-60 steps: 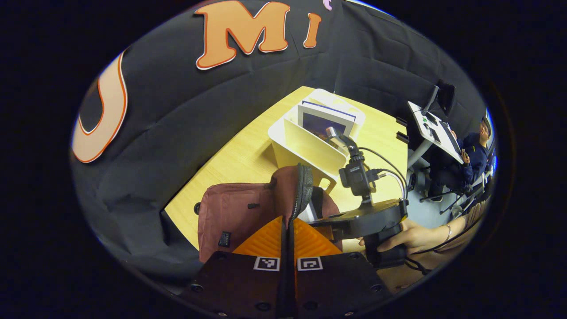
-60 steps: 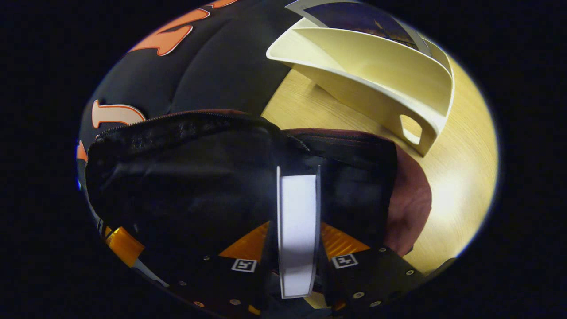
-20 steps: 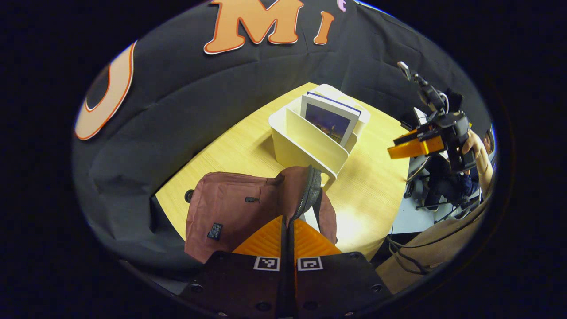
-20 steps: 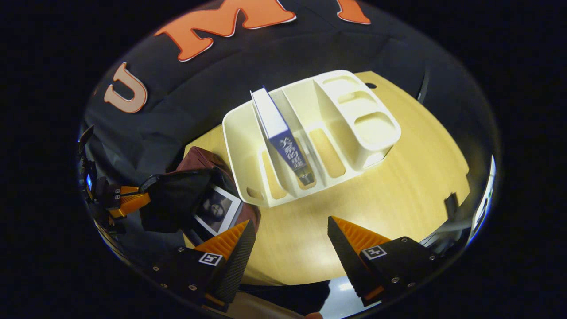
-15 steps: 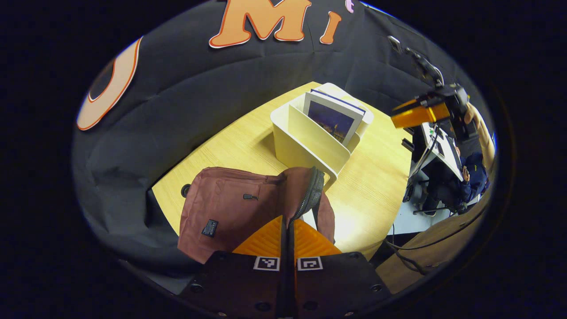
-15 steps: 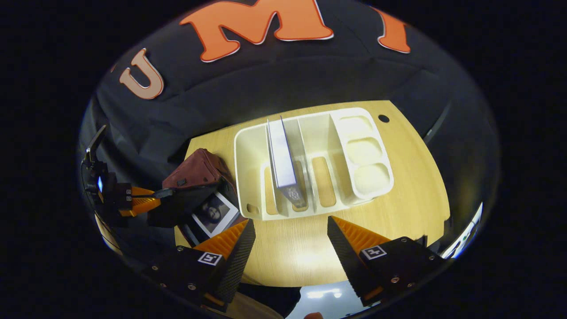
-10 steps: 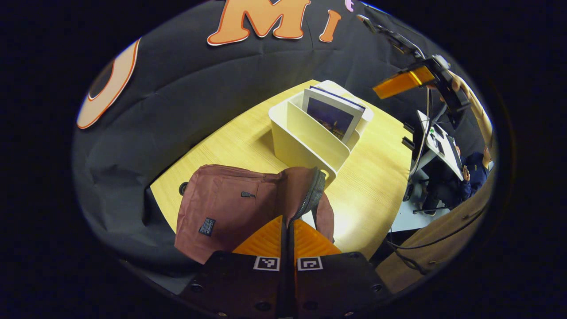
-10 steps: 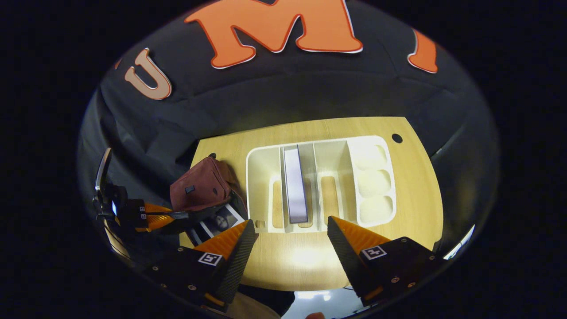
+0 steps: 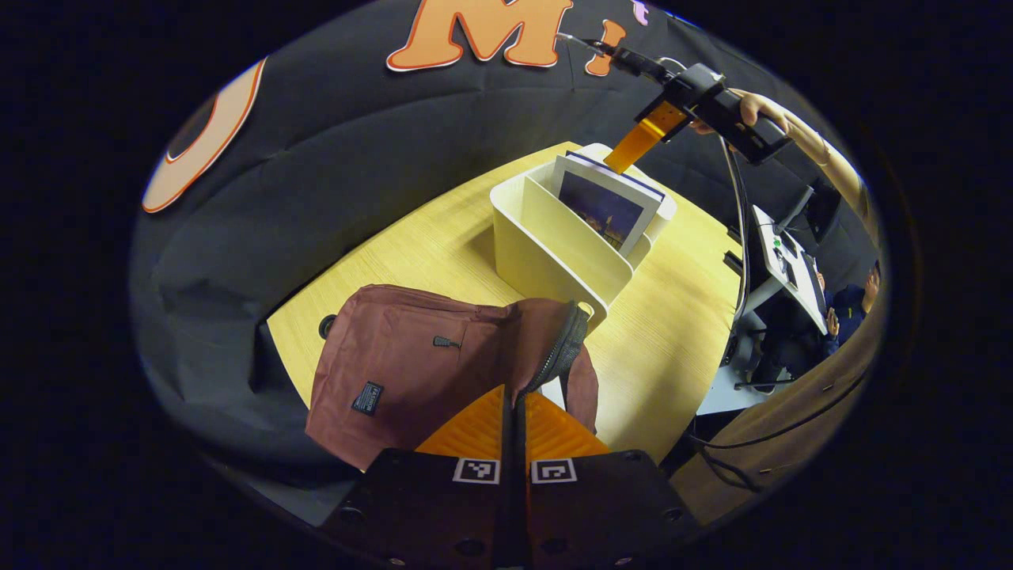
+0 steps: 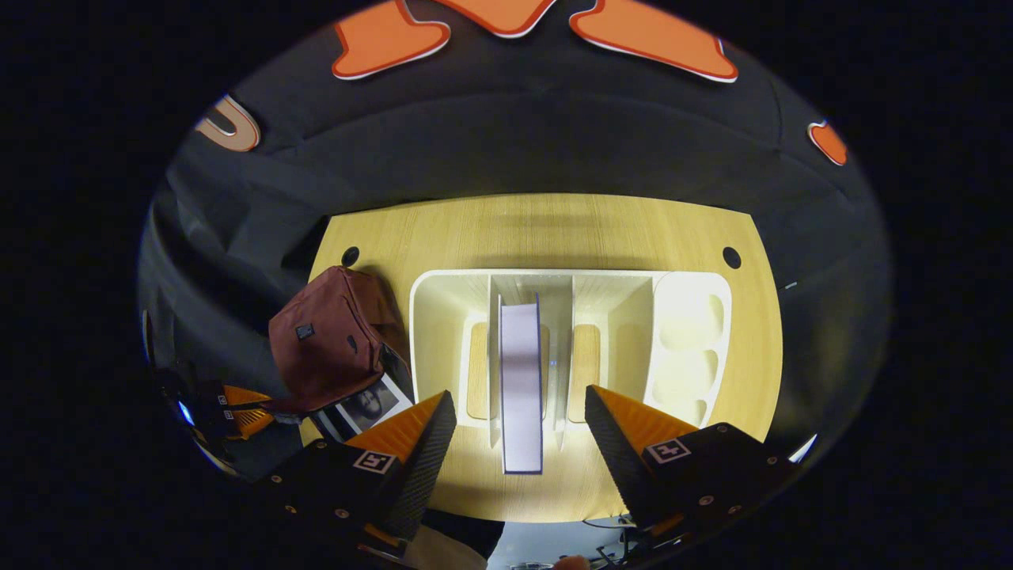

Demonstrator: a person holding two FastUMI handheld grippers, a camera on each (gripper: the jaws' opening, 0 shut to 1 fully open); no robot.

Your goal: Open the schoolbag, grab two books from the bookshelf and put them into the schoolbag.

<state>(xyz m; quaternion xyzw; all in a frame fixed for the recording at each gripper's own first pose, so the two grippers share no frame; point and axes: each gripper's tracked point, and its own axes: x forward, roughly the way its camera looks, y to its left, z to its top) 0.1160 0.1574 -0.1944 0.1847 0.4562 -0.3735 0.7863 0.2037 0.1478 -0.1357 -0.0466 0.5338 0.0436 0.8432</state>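
In the left gripper view a maroon schoolbag point(image 9: 411, 364) lies on the wooden table point(image 9: 427, 253). My left gripper point(image 9: 513, 392) is shut on its zipped rim, holding the flap up. Behind it stands the cream bookshelf point(image 9: 546, 245) with one book point(image 9: 605, 210) upright in a slot. My right gripper point(image 9: 633, 146), held by a hand point(image 9: 764, 111), hangs just above that book's top edge. Looking down in the right gripper view, my right gripper point(image 10: 518, 427) is open, with the book point(image 10: 521, 372) in line between its fingers. Another book point(image 10: 368, 404) shows inside the schoolbag point(image 10: 328, 340).
The bookshelf point(image 10: 688, 332) has free slots and round cups on its right side. Cable holes point(image 10: 731, 257) mark the table's far corners. Beyond the table's right edge stands a desk with a monitor point(image 9: 791, 261), and a seated person point(image 9: 851, 305).
My right gripper let go of the first book inside the bag, opened, rose and swung over the bookshelf above the second book. My left gripper kept its hold on the bag's rim.
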